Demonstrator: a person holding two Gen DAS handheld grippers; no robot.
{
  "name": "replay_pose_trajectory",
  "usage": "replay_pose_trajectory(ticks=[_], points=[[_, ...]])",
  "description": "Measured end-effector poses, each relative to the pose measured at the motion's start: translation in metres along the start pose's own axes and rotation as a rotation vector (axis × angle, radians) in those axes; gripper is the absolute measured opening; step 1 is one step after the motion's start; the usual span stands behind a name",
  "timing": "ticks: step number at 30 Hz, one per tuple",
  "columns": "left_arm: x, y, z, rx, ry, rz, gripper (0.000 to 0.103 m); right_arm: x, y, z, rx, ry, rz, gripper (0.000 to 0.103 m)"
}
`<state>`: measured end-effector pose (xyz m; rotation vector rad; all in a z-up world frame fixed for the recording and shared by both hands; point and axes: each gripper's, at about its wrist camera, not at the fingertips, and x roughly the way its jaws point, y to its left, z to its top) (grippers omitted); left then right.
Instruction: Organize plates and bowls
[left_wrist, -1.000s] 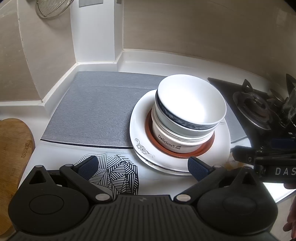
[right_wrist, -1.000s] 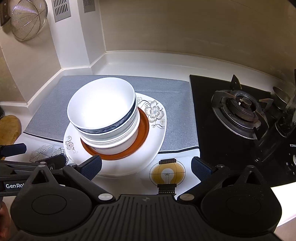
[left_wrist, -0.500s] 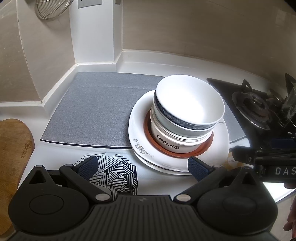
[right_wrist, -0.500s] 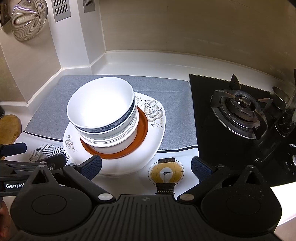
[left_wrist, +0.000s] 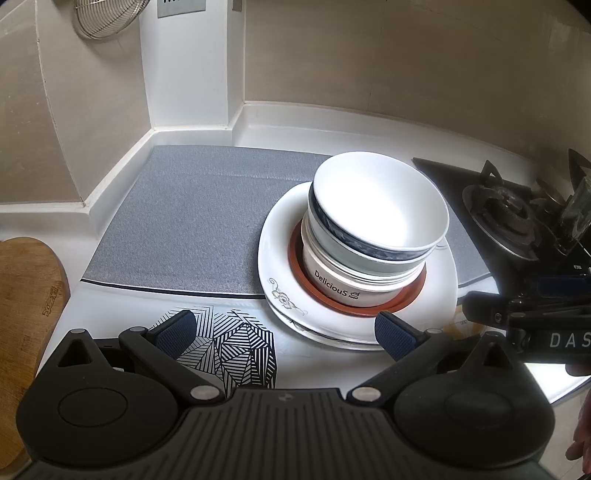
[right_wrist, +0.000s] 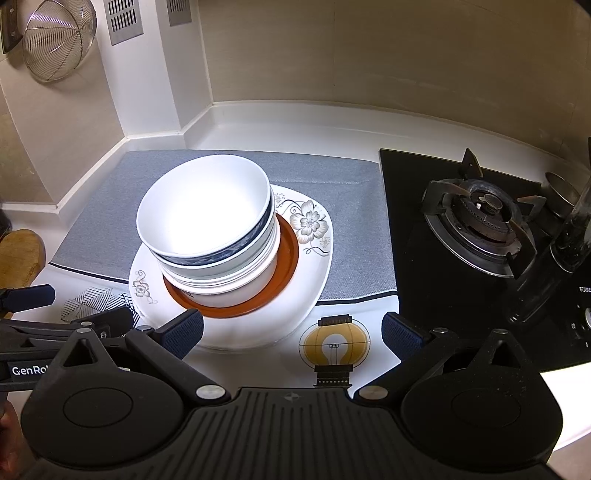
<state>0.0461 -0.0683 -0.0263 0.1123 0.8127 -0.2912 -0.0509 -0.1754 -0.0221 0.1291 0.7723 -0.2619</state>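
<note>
A stack of bowls (left_wrist: 376, 229) (right_wrist: 207, 225) stands on an orange-rimmed dish (left_wrist: 369, 306) (right_wrist: 288, 254), which rests on white flowered plates (left_wrist: 280, 266) (right_wrist: 306, 280). The top bowl is white with a blue band; the bottom one reads "Delicious". The pile sits half on a grey mat (left_wrist: 192, 221) (right_wrist: 332, 173). My left gripper (left_wrist: 284, 328) is open in front of the stack, nothing between its fingers. My right gripper (right_wrist: 291, 332) is open too, its left fingertip (right_wrist: 184, 328) at the plate's front rim. Each gripper shows at the edge of the other's view.
A black gas hob (right_wrist: 480, 221) (left_wrist: 506, 218) lies to the right, with a dark glass bottle (right_wrist: 569, 236) beside it. Two patterned coasters lie on the white counter: striped (left_wrist: 236, 343) and light-bulb (right_wrist: 332, 343). A wooden board (left_wrist: 26, 295) is at left, a wire strainer (right_wrist: 55, 40) hangs on the wall.
Both views have shifted only slightly; the stack sits a touch further from the left camera. Both grippers stay open and the dishes have not moved.
</note>
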Motion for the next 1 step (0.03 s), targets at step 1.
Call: replay_pose_trajectory(ticks=[1], points=[[0.0001,0.0006,-0.0002,-0.001,0.001,-0.001,0.103,0.0002,0.0001,0.0003,-0.001,0.001,0.000,0.102]])
